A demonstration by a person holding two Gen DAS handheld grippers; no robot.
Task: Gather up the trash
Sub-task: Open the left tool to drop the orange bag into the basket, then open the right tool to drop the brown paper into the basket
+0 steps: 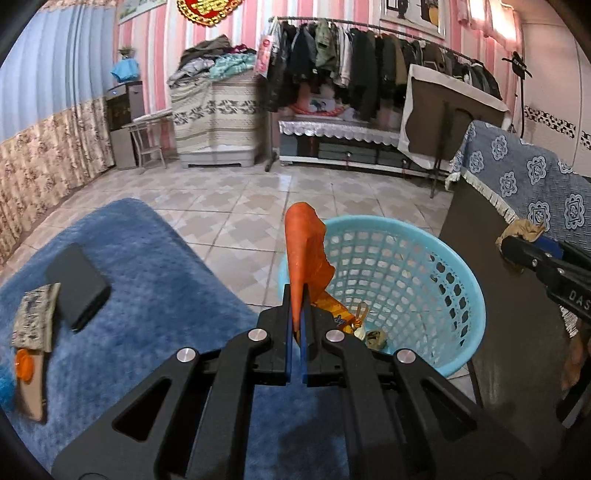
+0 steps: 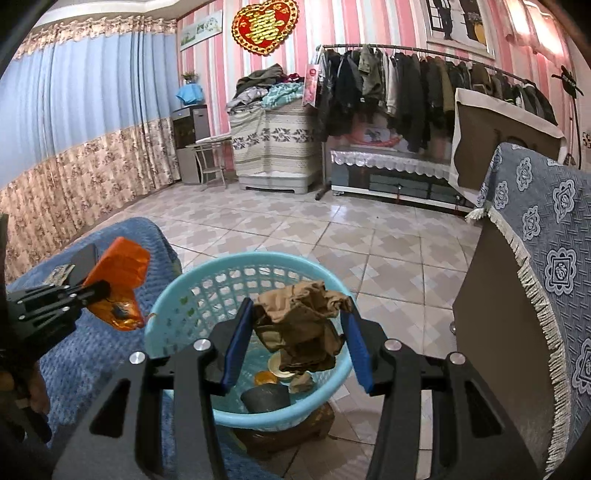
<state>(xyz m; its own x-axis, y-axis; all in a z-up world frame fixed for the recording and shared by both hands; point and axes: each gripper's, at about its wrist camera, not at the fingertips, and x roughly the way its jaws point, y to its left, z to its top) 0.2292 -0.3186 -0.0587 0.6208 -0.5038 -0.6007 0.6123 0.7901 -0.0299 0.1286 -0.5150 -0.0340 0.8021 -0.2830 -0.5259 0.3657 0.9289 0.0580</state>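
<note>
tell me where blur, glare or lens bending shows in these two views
Left wrist view: the items on the blue blanket at far left smear with blur, the tiled floor carries a soft sheen, the clothes rail bows. Right wrist view: sharper overall, the curtains curve near the rim, corners go black.

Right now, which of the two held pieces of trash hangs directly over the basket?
The crumpled brown paper in the right gripper hangs over the blue basket; the orange wrapper is beside its rim.
</note>
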